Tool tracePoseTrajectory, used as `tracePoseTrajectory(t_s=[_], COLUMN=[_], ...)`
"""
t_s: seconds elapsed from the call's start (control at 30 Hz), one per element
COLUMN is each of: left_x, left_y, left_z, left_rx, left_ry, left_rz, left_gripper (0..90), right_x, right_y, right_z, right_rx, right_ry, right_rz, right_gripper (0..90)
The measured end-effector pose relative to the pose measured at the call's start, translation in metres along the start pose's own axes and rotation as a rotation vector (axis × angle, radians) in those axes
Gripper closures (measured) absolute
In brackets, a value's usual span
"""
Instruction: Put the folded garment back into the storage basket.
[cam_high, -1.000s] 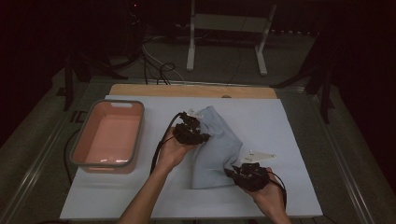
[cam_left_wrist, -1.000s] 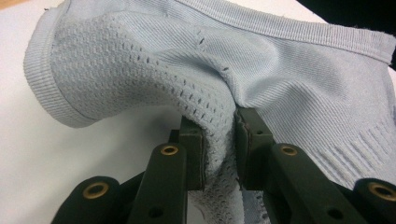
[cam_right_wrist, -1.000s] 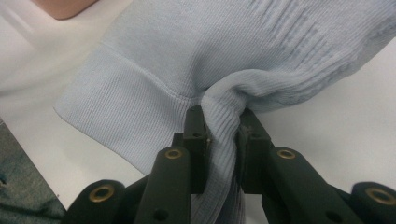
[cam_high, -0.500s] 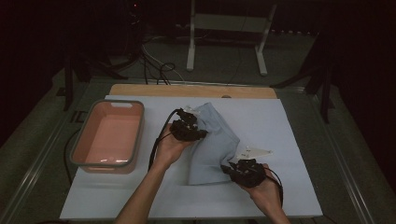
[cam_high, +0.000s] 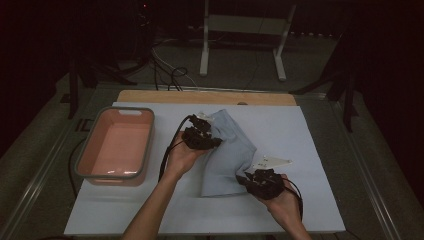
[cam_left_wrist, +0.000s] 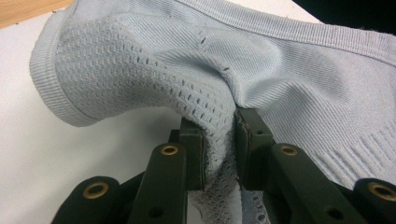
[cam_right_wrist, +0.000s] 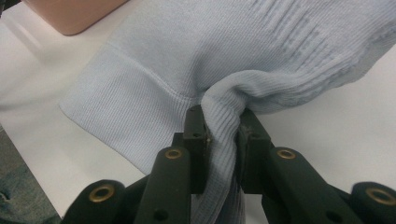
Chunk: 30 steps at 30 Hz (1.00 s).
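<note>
While pinched, garment (cam_high: 227, 155) spans both tongs.

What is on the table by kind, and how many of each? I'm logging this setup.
Light blue knit garment: 1
Pink tub: 1
Grippers, left and right, both clamped on the garment: 2
White sheet over the table: 1
Total: 5

Ribbed knit cloth garment (cam_left_wrist: 289, 70), glossy plastic tub (cam_high: 116, 145)
</note>
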<state>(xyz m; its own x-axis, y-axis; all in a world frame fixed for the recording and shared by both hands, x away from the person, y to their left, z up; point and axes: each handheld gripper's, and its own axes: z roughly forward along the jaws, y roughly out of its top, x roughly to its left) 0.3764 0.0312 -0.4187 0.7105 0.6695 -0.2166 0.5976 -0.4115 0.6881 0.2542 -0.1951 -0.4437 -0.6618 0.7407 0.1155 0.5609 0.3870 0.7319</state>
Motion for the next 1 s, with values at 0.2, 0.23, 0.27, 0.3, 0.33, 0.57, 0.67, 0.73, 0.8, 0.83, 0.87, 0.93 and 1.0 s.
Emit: tracePoseTrajectory(t_s=[0.2, 0.23, 0.27, 0.3, 0.33, 0.57, 0.67, 0.73, 0.8, 0.83, 0.87, 0.93, 1.0], left_x=[0.001, 0.001, 0.002, 0.002, 0.003, 0.006, 0.007, 0.008, 0.009, 0.009, 0.010, 0.011, 0.013], left_y=[0.001, 0.001, 0.001, 0.001, 0.001, 0.002, 0.004, 0.005, 0.006, 0.006, 0.007, 0.007, 0.008], left_z=[-0.002, -0.002, -0.002, -0.003, -0.004, -0.011, -0.015, -0.018, -0.021, -0.023, -0.024, -0.026, -0.028], left_rx=[-0.008, -0.010, -0.011, -0.010, -0.008, -0.018, -0.023, -0.026, -0.028, -0.029, -0.028, -0.031, -0.034], left_ry=[-0.002, -0.002, -0.002, -0.001, 0.000, 0.010, 0.015, 0.018, 0.022, 0.026, 0.027, 0.032, 0.036], left_rz=[0.001, 0.001, 0.001, 0.001, 0.003, -0.001, -0.001, 0.002, 0.004, 0.004, 0.004, 0.005, 0.001], left_gripper=[76.4, 76.4, 76.4, 76.4, 76.4, 76.4, 76.5, 76.5, 76.5, 76.5, 76.5, 76.5, 76.5], right_x=[0.001, 0.001, 0.001, 0.001, 0.002, 0.006, 0.008, 0.010, 0.011, 0.012, 0.012, 0.014, 0.016], right_y=[0.002, 0.003, 0.003, 0.003, 0.004, 0.010, 0.014, 0.016, 0.018, 0.019, 0.021, 0.024, 0.026], right_z=[-0.002, -0.001, -0.001, -0.001, -0.001, 0.001, 0.002, 0.003, 0.003, 0.004, 0.004, 0.005, 0.006], right_rx=[-0.007, -0.008, -0.008, -0.008, -0.009, -0.019, -0.026, -0.030, -0.030, -0.032, -0.034, -0.038, -0.042], right_ry=[-0.001, 0.000, -0.001, 0.000, 0.003, 0.007, 0.013, 0.017, 0.015, 0.016, 0.019, 0.021, 0.026], right_rz=[-0.003, 0.000, -0.003, -0.005, 0.000, -0.014, -0.012, -0.014, -0.022, -0.023, -0.024, -0.025, -0.026], right_gripper=[77.3, 77.3, 77.3, 77.3, 77.3, 77.3, 77.3, 77.3, 77.3, 77.3, 77.3, 77.3, 77.3])
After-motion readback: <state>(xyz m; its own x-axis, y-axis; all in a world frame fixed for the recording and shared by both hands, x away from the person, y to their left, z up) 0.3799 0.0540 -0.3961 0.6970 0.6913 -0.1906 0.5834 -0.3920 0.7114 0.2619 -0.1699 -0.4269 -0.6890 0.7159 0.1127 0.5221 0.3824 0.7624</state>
